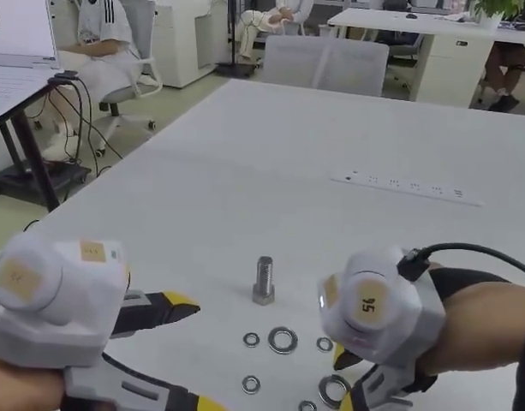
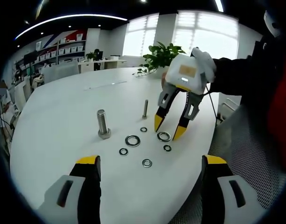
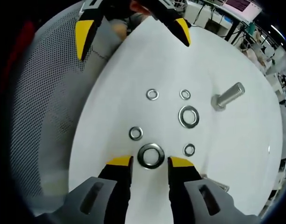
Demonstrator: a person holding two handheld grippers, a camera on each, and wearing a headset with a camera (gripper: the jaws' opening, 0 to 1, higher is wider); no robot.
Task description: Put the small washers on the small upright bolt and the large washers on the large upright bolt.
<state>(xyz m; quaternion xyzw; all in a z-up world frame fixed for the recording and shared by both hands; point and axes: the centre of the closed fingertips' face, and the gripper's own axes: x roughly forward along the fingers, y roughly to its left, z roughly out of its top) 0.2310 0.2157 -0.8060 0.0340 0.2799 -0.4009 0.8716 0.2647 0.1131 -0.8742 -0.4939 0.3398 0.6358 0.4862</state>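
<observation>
The large bolt (image 1: 263, 282) (image 2: 103, 125) stands upright on the white table, and the thin small bolt (image 2: 145, 108) stands farther back. Two large washers (image 1: 283, 340) (image 1: 334, 390) and several small washers (image 1: 251, 340) lie flat in front of the large bolt. My right gripper (image 3: 150, 162) (image 1: 348, 381) (image 2: 173, 126) points down, open, its yellow tips on either side of one large washer (image 3: 151, 155) (image 2: 163, 136). My left gripper (image 2: 150, 163) (image 1: 192, 353) is open at the table's near edge, apart from the washers, with nothing between its jaws.
A white power strip (image 1: 408, 187) lies across the table's far side. Beyond the table are chairs, desks and seated people (image 1: 99, 34). A cable (image 1: 468, 250) runs off my right gripper. The near table edge (image 3: 87, 121) curves close to the washers.
</observation>
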